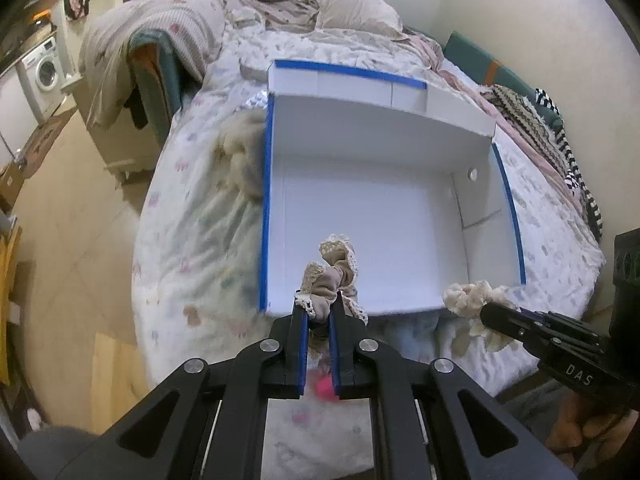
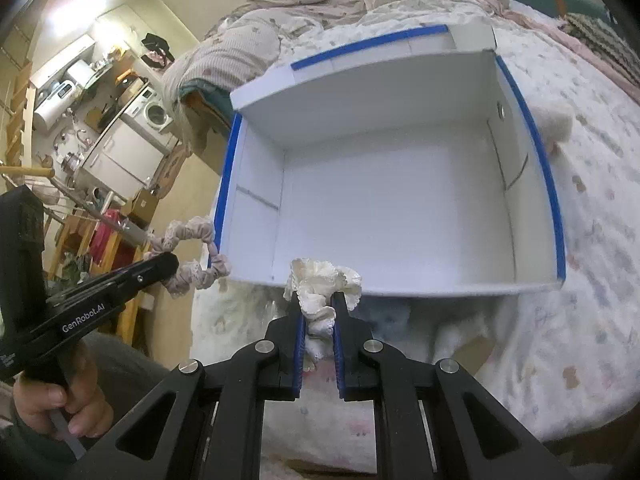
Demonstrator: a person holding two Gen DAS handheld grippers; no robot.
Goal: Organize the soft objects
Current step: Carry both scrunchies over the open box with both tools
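A white box with blue-taped rims [image 1: 266,184] [image 2: 556,208] lies open and empty on the bed. My left gripper [image 1: 319,304] is shut on a beige lace-trimmed scrunchie [image 1: 334,276], held at the box's near edge; the same scrunchie shows in the right wrist view [image 2: 192,256]. My right gripper [image 2: 317,300] is shut on a cream-white scrunchie [image 2: 320,280], held just over the box's near edge; it also shows in the left wrist view [image 1: 468,298].
The bed has a patterned white quilt [image 1: 192,216]. A fluffy beige object [image 1: 240,148] lies left of the box and a fuzzy one [image 2: 556,120] right of it. Pillows and clothes are piled at the far end [image 1: 356,12]. A pink item [image 1: 324,386] lies below my left gripper.
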